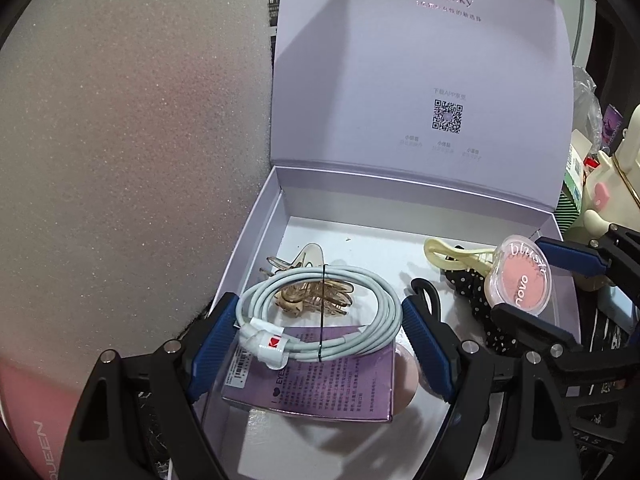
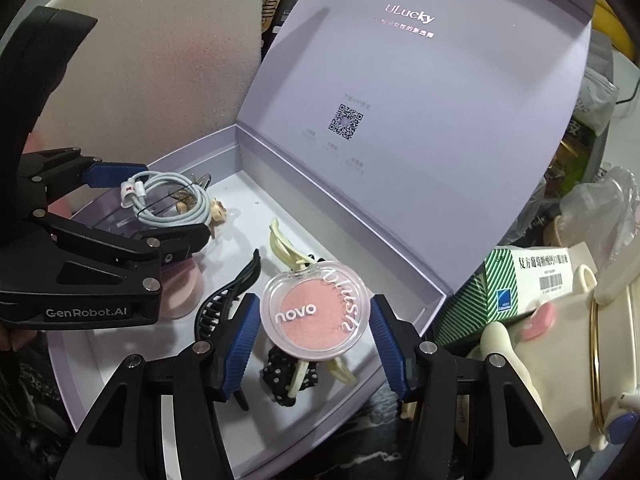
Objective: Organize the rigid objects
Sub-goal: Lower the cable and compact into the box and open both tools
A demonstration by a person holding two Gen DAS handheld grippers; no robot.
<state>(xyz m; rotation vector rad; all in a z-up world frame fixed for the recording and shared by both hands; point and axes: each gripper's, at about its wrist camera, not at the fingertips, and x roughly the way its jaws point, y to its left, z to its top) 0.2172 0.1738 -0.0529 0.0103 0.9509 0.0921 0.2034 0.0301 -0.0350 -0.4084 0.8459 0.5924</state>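
In your left wrist view the purple leaflet (image 1: 316, 376) hides most of the pink pad (image 1: 406, 380) beneath it, and the coiled cable (image 1: 320, 312) covers part of the brown hair clip (image 1: 316, 296). Lower left, the pink box (image 1: 24, 420) runs off the frame. In your right wrist view the blush compact (image 2: 314, 312) covers much of the dotted scrunchie (image 2: 288, 376).
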